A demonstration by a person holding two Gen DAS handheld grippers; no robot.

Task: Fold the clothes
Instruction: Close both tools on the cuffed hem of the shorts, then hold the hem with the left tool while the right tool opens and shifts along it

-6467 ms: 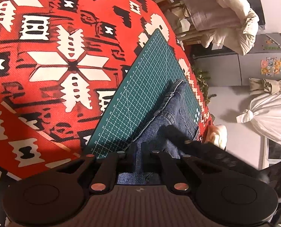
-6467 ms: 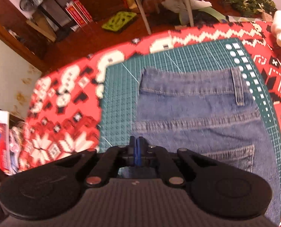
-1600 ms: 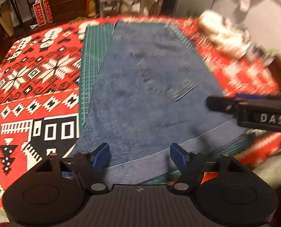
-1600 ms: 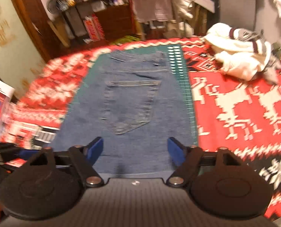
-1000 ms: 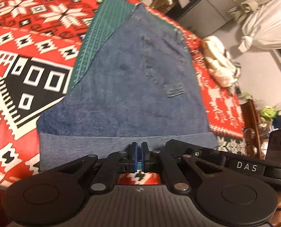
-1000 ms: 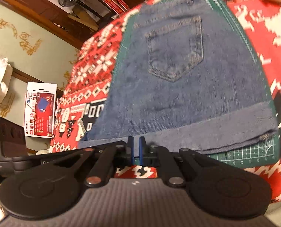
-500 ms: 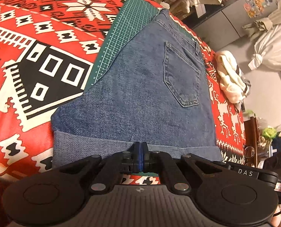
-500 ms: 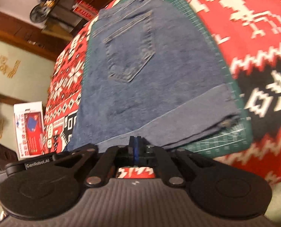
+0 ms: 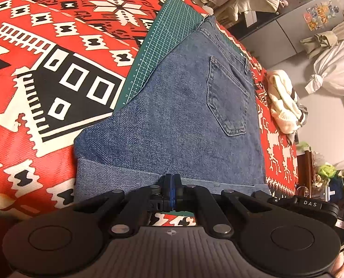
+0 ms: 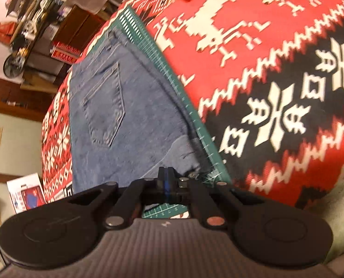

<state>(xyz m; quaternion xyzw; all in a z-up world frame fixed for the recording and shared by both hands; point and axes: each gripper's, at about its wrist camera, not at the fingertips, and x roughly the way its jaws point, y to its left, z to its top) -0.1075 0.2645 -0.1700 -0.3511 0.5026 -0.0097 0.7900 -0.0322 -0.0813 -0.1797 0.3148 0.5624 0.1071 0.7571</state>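
Both grippers, spread wide moments ago, are now clenched on the near hem of the denim shorts [image 9: 179, 125]: left gripper [image 9: 171, 191], right gripper [image 10: 165, 181]. Next fold can likely begin; the shorts lie flat on the green cutting mat [image 9: 162, 44].

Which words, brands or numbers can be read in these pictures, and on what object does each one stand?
"DAS": white letters on the right gripper body, seen in the left wrist view.
"9": on the green cutting mat ruler edge; its other numbers are too small to read.
Red and white box: print blurred, unreadable.
Fridge stickers: too small to read.
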